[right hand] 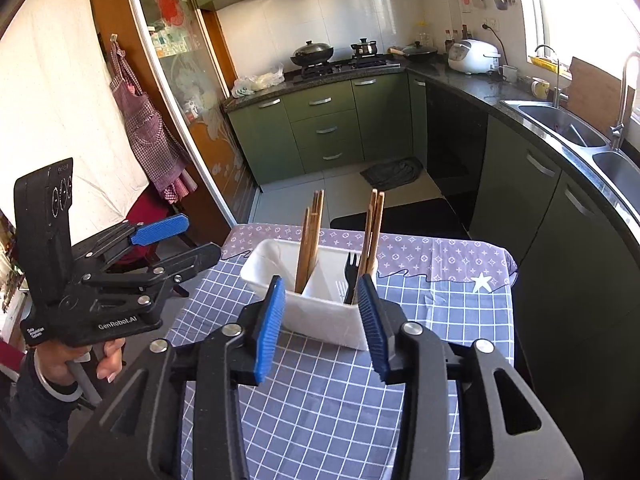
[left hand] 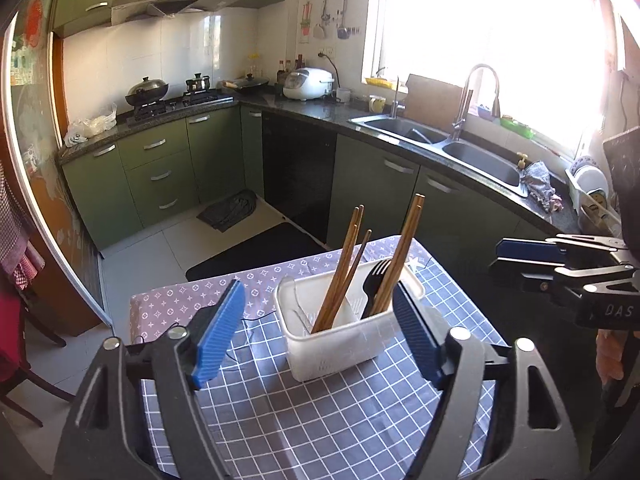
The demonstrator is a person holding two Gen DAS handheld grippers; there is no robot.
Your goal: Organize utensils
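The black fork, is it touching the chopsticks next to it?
Touching. In the left wrist view the fork leans right against the chopsticks sharing its compartment of the white holder, with no gap showing between them.

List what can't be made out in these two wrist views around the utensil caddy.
- Lower ends of the chopsticks and the black fork: hidden by the white caddy walls, both views.
- Caddy's left compartment contents: unclear in the left wrist view; something clear may be inside.
- Table near edge: covered by the right gripper body, right wrist view.
- Outside the window: overexposed, left wrist view.
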